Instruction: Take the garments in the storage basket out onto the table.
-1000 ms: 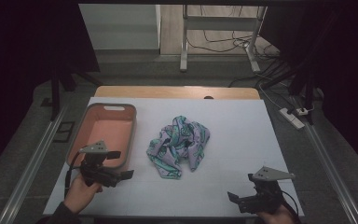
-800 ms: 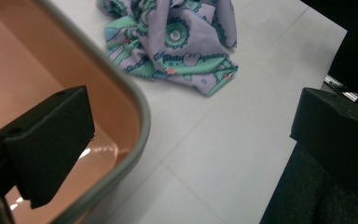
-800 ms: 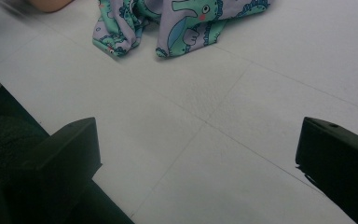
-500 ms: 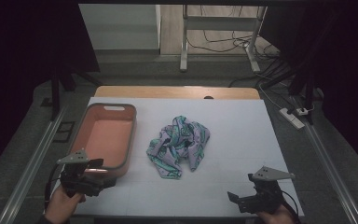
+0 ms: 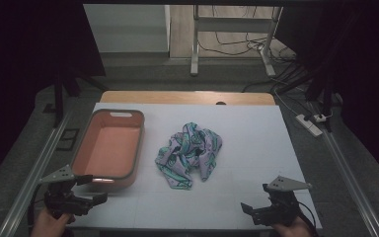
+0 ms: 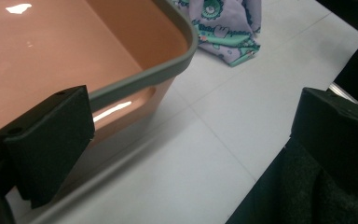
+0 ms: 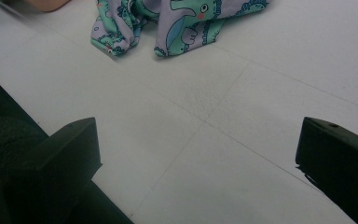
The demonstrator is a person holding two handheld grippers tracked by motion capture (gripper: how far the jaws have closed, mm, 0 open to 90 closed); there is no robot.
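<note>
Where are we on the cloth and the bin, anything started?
Done: nothing visible. The patterned cloth lies crumpled on the white table, beside the pink bin, whose inside looks bare. In hand: nothing; left gripper sits open at the bin's near corner, right gripper open over bare table. Left: probably the whole job.

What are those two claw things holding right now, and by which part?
Nothing. The left gripper and right gripper are both open and empty, with the crumpled cloth lying untouched beside the pink tub.
</note>
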